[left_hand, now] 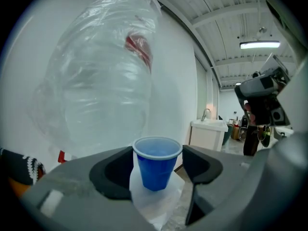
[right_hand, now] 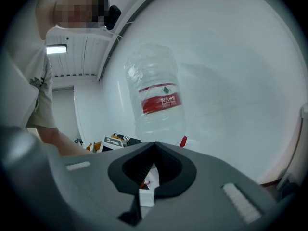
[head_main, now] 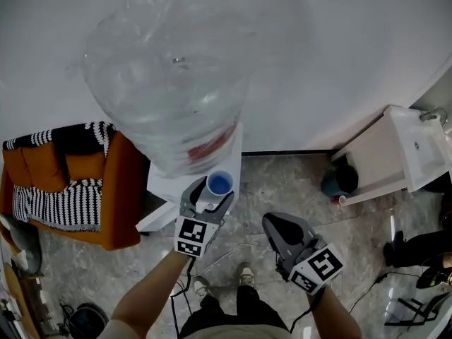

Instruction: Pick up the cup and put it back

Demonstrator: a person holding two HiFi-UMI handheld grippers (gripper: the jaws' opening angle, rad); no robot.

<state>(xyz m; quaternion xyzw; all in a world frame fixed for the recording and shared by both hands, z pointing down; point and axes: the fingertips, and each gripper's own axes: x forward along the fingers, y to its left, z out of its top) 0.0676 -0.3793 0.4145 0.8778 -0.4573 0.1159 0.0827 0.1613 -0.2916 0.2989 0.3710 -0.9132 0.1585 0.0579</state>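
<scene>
Blue cup (left_hand: 156, 165) upright on the white ledge (left_hand: 144, 203) of the dispenser, under the big water bottle (head_main: 169, 83). Left claw (head_main: 210, 191) spread wide around it, one dark pad on each side, close by the rim. No squeeze to be seen and no dent in the wall, so probably not gripped yet. Right claw (right_hand: 153, 146) pinched together at the tips with nothing in it, held out to the right above the floor (head_main: 282, 179), well apart from the cup.

Likely step: closing on the cup for the lift. Keep the left claw level and centred, to bring both pads onto the wall together and avoid shoving the cup sideways along the ledge. Close slowly and stop at the first firm contact: thin plastic, probably quick to buckle, and possibly holding water, though hard to tell from here. Take hold below the rim rather than on it. Lift straight up, clear of the ledge, without tipping. Leave the right claw parked, out of the way.
</scene>
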